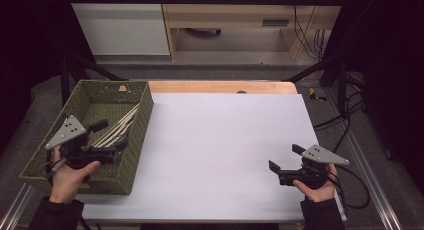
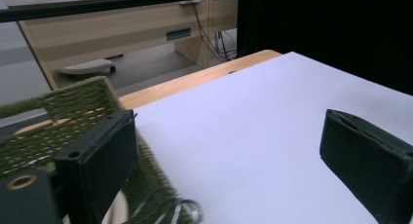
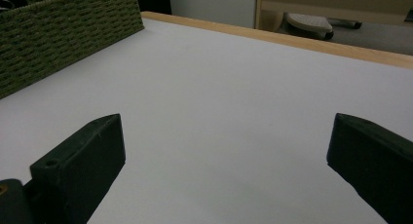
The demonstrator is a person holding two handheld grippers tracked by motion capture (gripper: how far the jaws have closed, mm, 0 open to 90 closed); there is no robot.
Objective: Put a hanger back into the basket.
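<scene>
Woven basket (image 1: 131, 155), olive, at the left edge of the white surface (image 1: 220, 150); pale sticks (image 1: 116, 130) are laid inside. Left claw (image 1: 111, 140) is held over the basket, jaws spread, nothing gripped. Right claw (image 1: 286, 158) is held above the surface, well apart, spread, empty.

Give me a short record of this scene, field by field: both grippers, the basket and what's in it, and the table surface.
left gripper: open, nothing between its jaws, over the basket's near right part
right gripper: open, holding nothing, over the table's near right corner
basket: green woven, at the table's left edge
contents: pale sticks lying inside
white sheet: covers the table
</scene>
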